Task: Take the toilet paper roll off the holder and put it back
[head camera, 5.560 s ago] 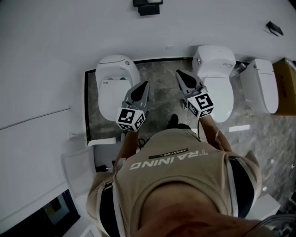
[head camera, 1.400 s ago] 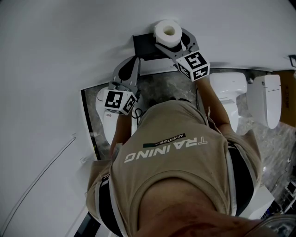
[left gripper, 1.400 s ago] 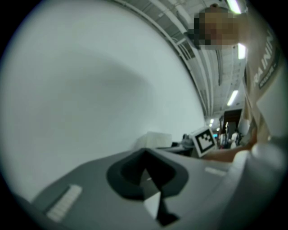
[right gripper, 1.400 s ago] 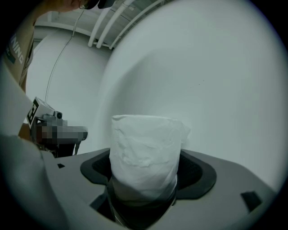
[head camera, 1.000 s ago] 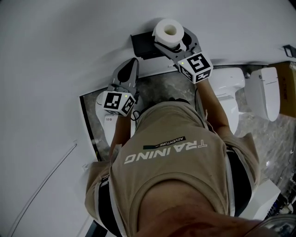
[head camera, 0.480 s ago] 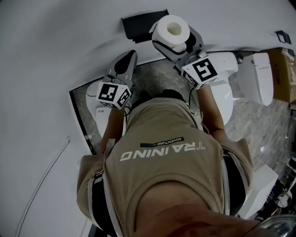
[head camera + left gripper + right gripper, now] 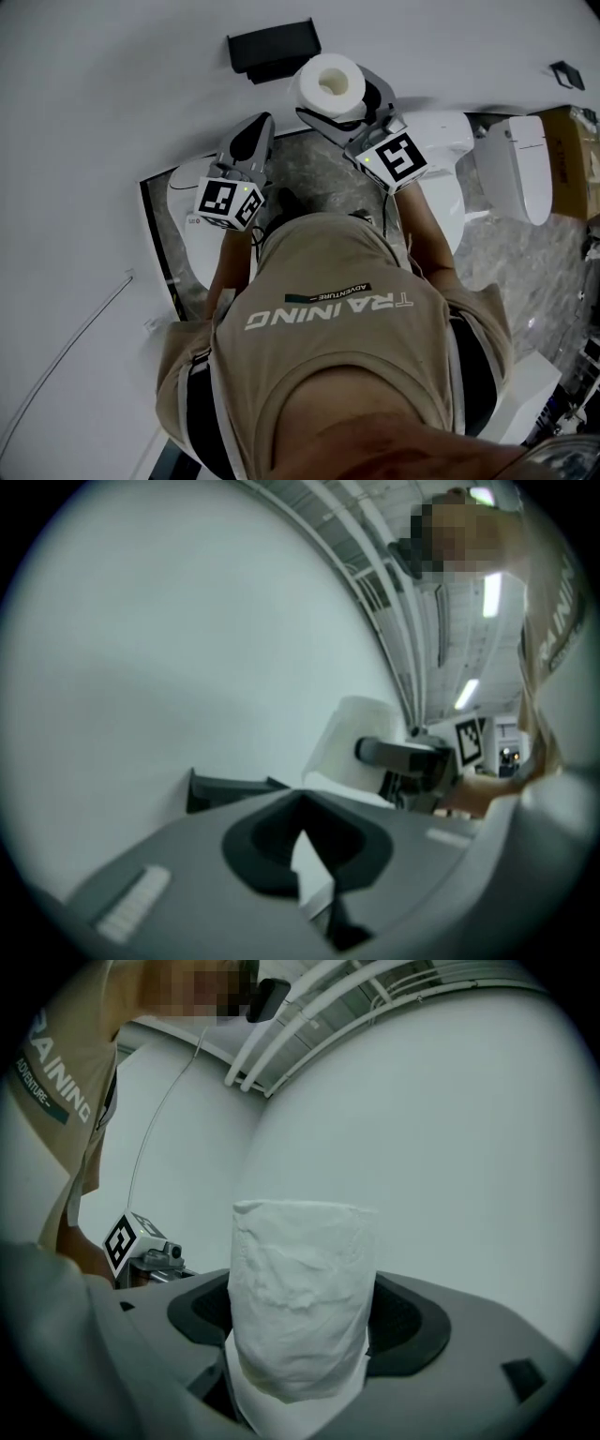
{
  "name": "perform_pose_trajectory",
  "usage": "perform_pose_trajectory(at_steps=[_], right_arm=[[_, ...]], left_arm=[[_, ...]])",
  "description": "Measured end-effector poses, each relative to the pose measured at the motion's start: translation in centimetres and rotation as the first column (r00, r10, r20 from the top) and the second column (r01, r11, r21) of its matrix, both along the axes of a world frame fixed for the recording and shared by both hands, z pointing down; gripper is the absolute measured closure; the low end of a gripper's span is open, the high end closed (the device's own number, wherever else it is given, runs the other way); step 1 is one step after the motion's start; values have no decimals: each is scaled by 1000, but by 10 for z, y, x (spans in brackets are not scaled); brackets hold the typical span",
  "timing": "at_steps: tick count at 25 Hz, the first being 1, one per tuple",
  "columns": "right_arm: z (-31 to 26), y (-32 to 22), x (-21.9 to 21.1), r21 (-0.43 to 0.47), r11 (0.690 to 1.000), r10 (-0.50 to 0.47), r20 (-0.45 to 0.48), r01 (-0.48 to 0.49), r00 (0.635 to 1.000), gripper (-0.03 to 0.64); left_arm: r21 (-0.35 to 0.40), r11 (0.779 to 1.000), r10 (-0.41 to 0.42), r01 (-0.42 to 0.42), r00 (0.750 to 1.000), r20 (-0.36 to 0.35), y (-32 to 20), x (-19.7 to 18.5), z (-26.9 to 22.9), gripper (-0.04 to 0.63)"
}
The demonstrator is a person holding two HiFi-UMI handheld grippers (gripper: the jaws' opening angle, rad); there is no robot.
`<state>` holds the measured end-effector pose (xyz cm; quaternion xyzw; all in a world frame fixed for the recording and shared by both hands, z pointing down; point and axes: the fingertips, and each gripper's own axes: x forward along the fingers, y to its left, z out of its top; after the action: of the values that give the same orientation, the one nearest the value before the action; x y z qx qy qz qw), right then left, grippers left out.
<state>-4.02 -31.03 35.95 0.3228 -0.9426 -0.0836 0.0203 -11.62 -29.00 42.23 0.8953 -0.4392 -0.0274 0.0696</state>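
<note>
In the head view my right gripper (image 7: 339, 92) is shut on the white toilet paper roll (image 7: 328, 82), holding it upright, off the wall. The roll sits just right of and below the black holder (image 7: 274, 49) on the white wall, and the holder is bare. The right gripper view shows the crinkled roll (image 7: 302, 1297) standing between the two jaws of that gripper (image 7: 300, 1354). My left gripper (image 7: 251, 141) hangs lower left of the roll, shut and empty. From the left gripper (image 7: 300, 855) view I see the roll (image 7: 349, 747) and the holder (image 7: 225, 789) ahead.
Below stand a white toilet (image 7: 184, 202) at the left, another (image 7: 452, 141) under my right arm and a third (image 7: 517, 169) further right. A cardboard box (image 7: 574, 155) sits at the far right. The floor (image 7: 309, 173) is grey marble tile.
The right gripper has pulled the roll off the holder and away from the wall, down and to the right. The left gripper stayed shut beside it.
</note>
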Motion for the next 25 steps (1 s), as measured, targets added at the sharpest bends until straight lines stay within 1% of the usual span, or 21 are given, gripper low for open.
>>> perform_pose_trajectory(at_steps=[3,7,11,15,18,22,25], right_arm=[[8,19,15,0,1000,-30,-17,30,999,255],[12,41,33,16,997,-74,-4,74,997,255],[23,58,33,38,993,-110,-27,111,994,255],[40,75,26,9,990,-141,-33,142,989,255],[41,82,24,4,988,-153,-46,153,987,255],[36,88,21,-5,991,-135,-29,135,990,255],[31,82,16,-5,994,-111,-26,111,993,255]], left_arm=[[-4,1000,-30,30,1000,4,19,15,1,595],[-45,998,-55,54,998,-18,49,33,6,595],[-58,993,-103,104,995,18,73,30,4,595],[-46,991,-126,128,991,48,89,24,-1,595],[-24,991,-127,128,991,52,95,24,-6,595],[2,992,-124,124,991,47,110,19,-16,595],[25,992,-121,120,992,39,118,13,-24,595]])
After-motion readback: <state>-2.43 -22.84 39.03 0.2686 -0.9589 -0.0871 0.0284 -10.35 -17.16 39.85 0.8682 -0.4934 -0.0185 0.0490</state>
